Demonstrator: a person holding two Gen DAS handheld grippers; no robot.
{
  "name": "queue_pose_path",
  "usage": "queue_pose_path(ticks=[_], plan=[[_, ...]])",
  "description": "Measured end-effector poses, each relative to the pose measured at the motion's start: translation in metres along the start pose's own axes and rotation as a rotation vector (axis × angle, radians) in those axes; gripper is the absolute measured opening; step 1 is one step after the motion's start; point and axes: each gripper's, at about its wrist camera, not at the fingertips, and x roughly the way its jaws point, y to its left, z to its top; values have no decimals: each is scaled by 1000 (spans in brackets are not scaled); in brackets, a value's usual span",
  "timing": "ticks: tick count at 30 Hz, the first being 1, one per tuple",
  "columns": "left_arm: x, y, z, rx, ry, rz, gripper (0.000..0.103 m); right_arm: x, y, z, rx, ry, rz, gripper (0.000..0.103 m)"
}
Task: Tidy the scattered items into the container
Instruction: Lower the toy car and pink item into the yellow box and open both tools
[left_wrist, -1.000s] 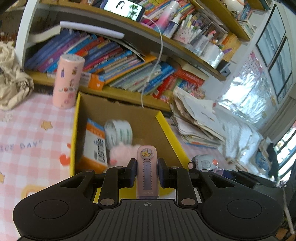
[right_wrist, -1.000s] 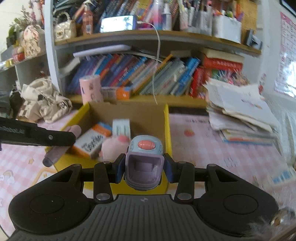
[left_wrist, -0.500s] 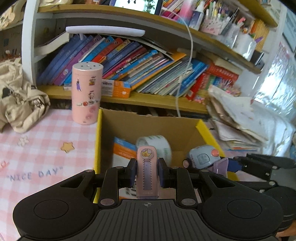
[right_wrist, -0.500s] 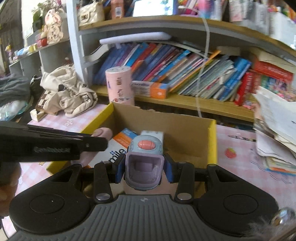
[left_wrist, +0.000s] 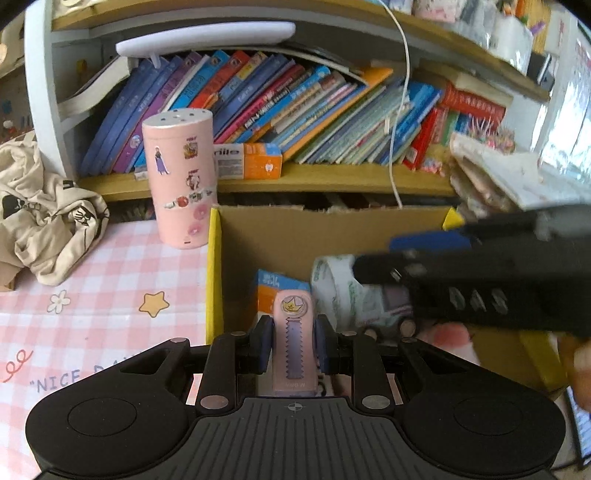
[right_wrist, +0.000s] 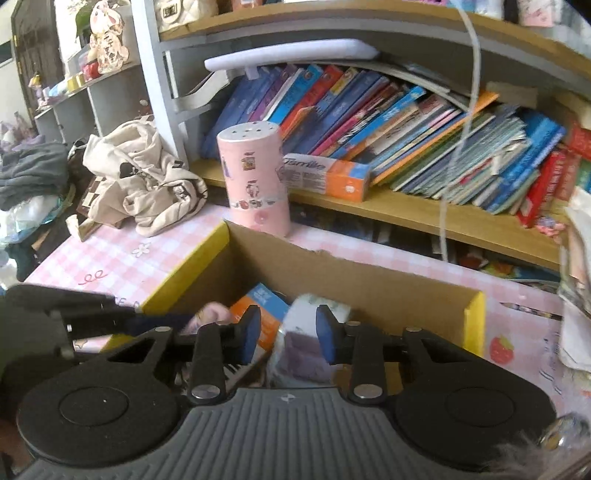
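On my left wrist view the left gripper (left_wrist: 293, 347) has its jaws clamped on a slim pink plastic item (left_wrist: 294, 341) with a gold crown sticker and a purple saw-toothed strip. Its long axis runs straight away from the camera, over the near edge of the cardboard box (left_wrist: 332, 229) at frame centre.

The box is plain corrugated brown with yellow edges. Inside lie a blue-and-orange carton (left_wrist: 275, 295) and a white roll with green print (left_wrist: 338, 291).

On my right wrist view the right gripper (right_wrist: 286, 332) has its jaws spread wide over the box, gripping nothing, with a blurred lilac toy (right_wrist: 303, 352) just below them.

The checked pink tabletop (left_wrist: 92, 295) reads "NICE". At upper left stands a pink cylinder with stickers (left_wrist: 181, 181).
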Motion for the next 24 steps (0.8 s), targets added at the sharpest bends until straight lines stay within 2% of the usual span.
queue_pose_path(ticks=[5,6,8,10,13,15,17,24], plan=[[0,-4,-1,36,-12,21,26,15,2,5,6,21,39,31],[0,-5,-1,43,-13,24,30,16,2,5,7,25,44,31],[0,-7,-1,59,-20,27,39,20,4,4,8,33,51,31],[-3,-13,-1,85,-34,33,64,21,5,4,10,38,58,31],[-9,-22,-4,132,-69,51,79,18,5,3,16,30,64,32],[-13,-26,-5,152,-82,61,83,12,4,3,17,15,61,36],[-16,-28,-5,162,-86,70,85,7,5,2,16,-2,50,47],[-41,-24,-11,141,-128,97,93,-21,13,0,3,-88,-2,74]])
